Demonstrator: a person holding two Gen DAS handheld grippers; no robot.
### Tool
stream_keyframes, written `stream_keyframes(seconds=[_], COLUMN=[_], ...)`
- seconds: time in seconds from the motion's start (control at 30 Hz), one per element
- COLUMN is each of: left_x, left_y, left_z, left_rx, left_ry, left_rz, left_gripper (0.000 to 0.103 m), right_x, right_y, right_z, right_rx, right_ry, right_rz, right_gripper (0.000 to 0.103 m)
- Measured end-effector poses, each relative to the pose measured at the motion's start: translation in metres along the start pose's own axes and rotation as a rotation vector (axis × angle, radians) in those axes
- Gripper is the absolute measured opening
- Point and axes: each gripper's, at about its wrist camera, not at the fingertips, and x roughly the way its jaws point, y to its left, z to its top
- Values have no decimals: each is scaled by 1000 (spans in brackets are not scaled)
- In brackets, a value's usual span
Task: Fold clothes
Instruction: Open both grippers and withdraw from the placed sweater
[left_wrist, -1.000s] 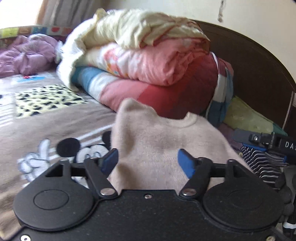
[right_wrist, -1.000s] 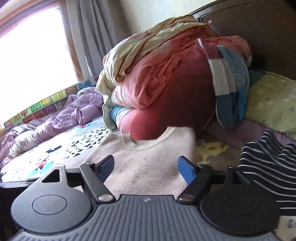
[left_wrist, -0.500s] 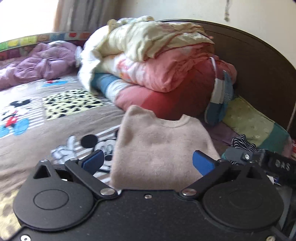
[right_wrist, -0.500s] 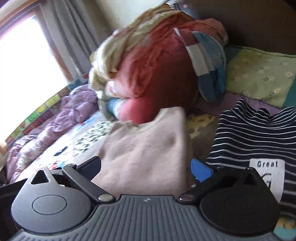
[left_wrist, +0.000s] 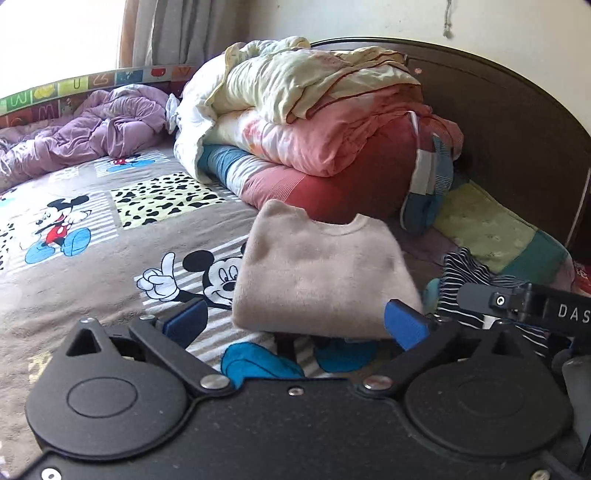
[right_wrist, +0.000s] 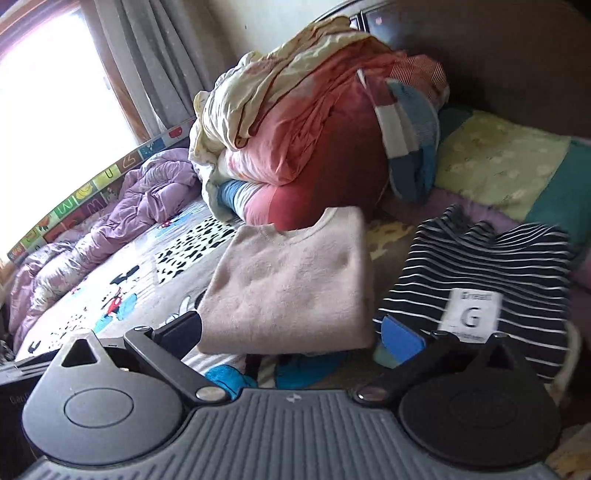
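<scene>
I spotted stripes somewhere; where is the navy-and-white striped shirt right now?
In the right wrist view, the navy-and-white striped shirt lies on the bed, right of the folded beige sweater, in front of the green pillow.

A beige knitted sweater (left_wrist: 321, 273) lies folded into a neat rectangle on the bed, its round ribbed neckline at the far edge and its folded lower edge nearest. It rests flat, slightly thick from the layers beneath, with soft, fuzzy fabric and rounded corners. Its far edge sits just in front of the stacked bedding. To its right, close beside it but with a narrow strip of bed showing between them, lies a dark navy top with thin white stripes (right_wrist: 480, 273). This top is also laid flat and appears folded, neck opening at the far end, with a white square patch bearing a large letter G near its front edge.
</scene>
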Motion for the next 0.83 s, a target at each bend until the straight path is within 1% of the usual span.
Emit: stream_keyframes(seconds=[0.13, 0.27, 0.37, 0.57, 0.73, 0.8, 0.83], left_x=[-16, -33, -46, -71, -91, -98, -101], left_y=[-12, -19, -24, -31, -37, -38, -38], left_z=[-4, -9, -14, -20, -26, -29, -31], left_rx=[14, 13, 25, 30, 32, 26, 22], left_ry=[-6, 0, 2, -15, -30, -37, -46], left_rz=[35, 41, 62, 69, 76, 67, 76], left_gripper=[103, 103, 103, 103, 103, 103, 103], right_x=[-23, -45, -61, -88, -111, -119, -123], right_y=[1, 4, 7, 8, 10, 10, 10], right_z=[-4, -7, -12, -23, -28, -30, -30], right_rx=[-25, -47, -72, -87, -98, -101, -102], right_ry=[3, 6, 8, 25, 19, 17, 15], right_rz=[-18, -34, -43, -38, -34, -31, -30], right_gripper=[103, 103, 103, 103, 103, 103, 103])
